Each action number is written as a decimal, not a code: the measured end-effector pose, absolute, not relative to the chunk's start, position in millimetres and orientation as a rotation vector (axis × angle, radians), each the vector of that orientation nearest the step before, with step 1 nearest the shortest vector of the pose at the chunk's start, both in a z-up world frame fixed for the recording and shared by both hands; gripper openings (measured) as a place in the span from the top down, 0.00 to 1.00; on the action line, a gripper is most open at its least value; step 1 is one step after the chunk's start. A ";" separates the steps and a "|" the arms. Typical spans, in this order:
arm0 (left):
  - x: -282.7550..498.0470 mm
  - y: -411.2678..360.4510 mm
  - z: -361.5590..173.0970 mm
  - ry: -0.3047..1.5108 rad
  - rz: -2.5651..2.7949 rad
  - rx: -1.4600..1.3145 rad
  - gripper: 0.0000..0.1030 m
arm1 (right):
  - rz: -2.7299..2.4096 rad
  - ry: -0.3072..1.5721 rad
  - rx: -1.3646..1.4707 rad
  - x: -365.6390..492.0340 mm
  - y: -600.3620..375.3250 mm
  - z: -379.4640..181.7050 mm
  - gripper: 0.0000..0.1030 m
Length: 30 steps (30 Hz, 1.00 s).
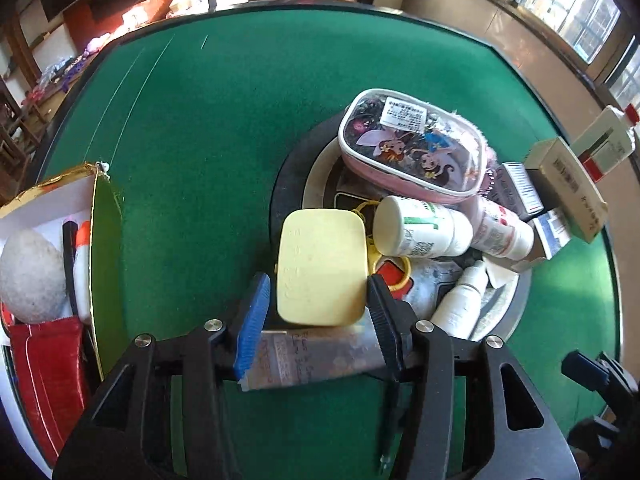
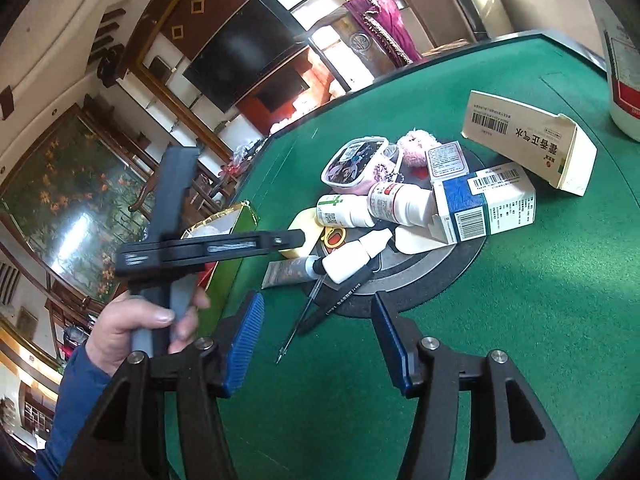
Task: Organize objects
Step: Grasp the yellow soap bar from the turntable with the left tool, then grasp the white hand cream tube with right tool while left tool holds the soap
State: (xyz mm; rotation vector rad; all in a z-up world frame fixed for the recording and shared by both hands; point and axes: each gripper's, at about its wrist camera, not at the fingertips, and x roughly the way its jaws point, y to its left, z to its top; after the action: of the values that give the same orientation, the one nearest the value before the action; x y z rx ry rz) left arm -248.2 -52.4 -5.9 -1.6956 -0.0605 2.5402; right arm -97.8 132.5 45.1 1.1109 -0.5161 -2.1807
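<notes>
My right gripper [image 2: 318, 330] hangs with jaws apart, empty, over the green bench [image 2: 520, 320]; a black pen [image 2: 320, 308] lies just beyond, by the cluttered round tray [image 2: 440, 264].

matt green felt table [image 1: 240, 140]; smooth pale yellow plastic case [image 1: 322, 266]; glossy clear vinyl pouch [image 1: 412, 144]; cardboard box [image 2: 528, 144] far right; ribbed blue pads [image 2: 244, 344].

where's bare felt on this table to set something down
Free: the wide green felt between the gold-edged box and the round centre disc, and out to the far rim. Crowded: the disc itself, piled with the pink pouch, bottles and cartons.
</notes>
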 end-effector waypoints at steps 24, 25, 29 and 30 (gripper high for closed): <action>-130.8 -130.9 62.1 -0.441 2.925 -1.076 0.54 | -2.085 -0.067 1.129 -130.0 30.4 35.1 0.45; -132.1 -131.8 60.8 -0.437 2.936 -1.074 0.54 | -2.089 -0.034 1.133 -139.4 20.4 34.6 0.45; -135.9 -139.8 58.9 -0.488 2.928 -1.085 0.54 | -2.109 0.035 1.176 -173.4 -5.1 23.3 0.45; -136.1 -141.7 58.5 -0.500 2.925 -1.088 0.54 | -2.103 0.026 1.191 -178.2 -6.7 20.1 0.45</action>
State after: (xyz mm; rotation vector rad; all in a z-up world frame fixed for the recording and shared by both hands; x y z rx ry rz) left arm -136.1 -141.7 58.5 -1.0875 -0.5005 2.9248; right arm -178.2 -6.7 20.1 1.1913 0.0260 -2.1028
